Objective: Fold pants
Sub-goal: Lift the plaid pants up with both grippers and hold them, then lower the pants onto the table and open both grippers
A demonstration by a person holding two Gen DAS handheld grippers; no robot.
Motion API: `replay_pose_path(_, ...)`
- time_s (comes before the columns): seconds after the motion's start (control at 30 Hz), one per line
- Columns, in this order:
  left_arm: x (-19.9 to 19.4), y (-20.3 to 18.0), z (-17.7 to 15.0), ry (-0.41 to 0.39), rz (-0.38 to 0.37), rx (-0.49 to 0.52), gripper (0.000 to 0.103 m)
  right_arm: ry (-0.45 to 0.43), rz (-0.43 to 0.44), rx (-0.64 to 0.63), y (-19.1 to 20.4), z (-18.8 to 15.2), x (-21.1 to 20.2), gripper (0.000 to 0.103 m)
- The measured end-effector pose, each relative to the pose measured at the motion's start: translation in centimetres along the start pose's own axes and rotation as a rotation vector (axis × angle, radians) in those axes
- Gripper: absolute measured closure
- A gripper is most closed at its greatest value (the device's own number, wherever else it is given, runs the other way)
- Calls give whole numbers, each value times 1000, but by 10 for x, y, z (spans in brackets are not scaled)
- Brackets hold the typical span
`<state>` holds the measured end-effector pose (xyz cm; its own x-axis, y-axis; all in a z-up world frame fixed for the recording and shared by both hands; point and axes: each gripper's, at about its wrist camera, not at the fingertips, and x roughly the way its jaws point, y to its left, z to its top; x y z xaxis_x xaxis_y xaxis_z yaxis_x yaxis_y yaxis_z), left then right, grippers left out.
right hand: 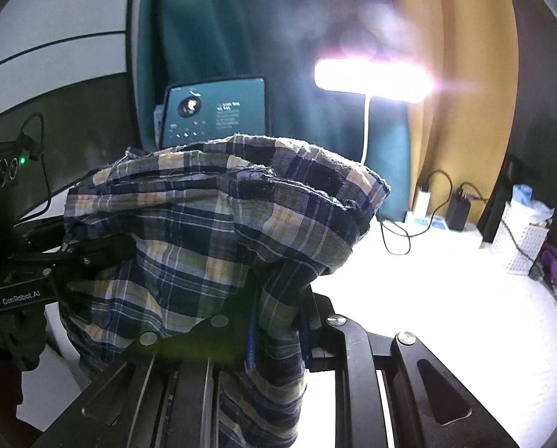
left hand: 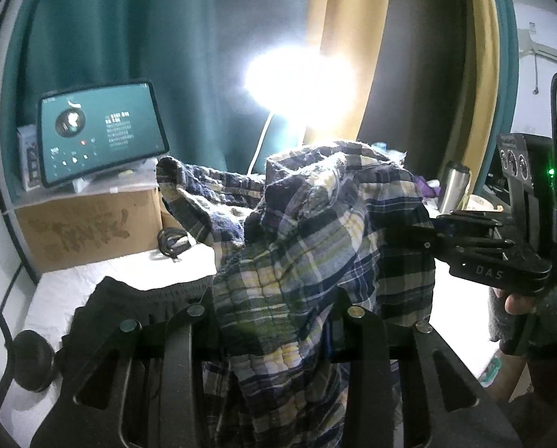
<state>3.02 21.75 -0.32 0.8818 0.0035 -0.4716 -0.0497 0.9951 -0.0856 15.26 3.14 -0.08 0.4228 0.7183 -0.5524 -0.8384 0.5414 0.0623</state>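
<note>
Both the left gripper (left hand: 274, 321) and right gripper (right hand: 274, 321) pinch the plaid pants (left hand: 316, 231) narrowly, bunched aloft between them above the white bed (right hand: 446, 298), well short of lying flat.

1. The surface (right hand: 446, 298) is white and brightly lit.
2. A cardboard box (left hand: 92, 224) sits on it at the back left, with a coiled black cable (left hand: 172, 242) just beside it.
3. A dark garment (left hand: 136, 298) lies on its near left part.
4. Two chargers (right hand: 459, 209) with cables stand at the back.
5. A white lattice basket (right hand: 521, 242) stands at the right.
</note>
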Motion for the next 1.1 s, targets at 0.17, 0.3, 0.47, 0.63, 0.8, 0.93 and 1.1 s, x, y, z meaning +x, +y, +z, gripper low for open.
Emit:
replay_pose_path(0.17,23,8,1,38,-15,-1,69,34,-3,19,-10,-1,21,85)
replay_pose_path(0.3,38,12,1,67,-19,-9,69,61,-1,41,-18,-5,37,85)
replay_pose_path(0.47,58,19,-3,118,-18,-25,69,102,12,64,-28,-11,62,85)
replay_pose_path(0.63,78,28,-8,174,-7,-48,69,145,35,94,-37,-18,86,85)
replay_pose_path(0.8,97,36,-13,223,1,-66,69,201,58,116,-44,-27,114,85)
replay_pose_path(0.93,112,46,-21,277,13,-86,69,238,68,133,-50,-32,134,85)
replay_pose_path(1.1,127,62,-30,335,25,-110,68,288,61,164,-63,-38,156,85)
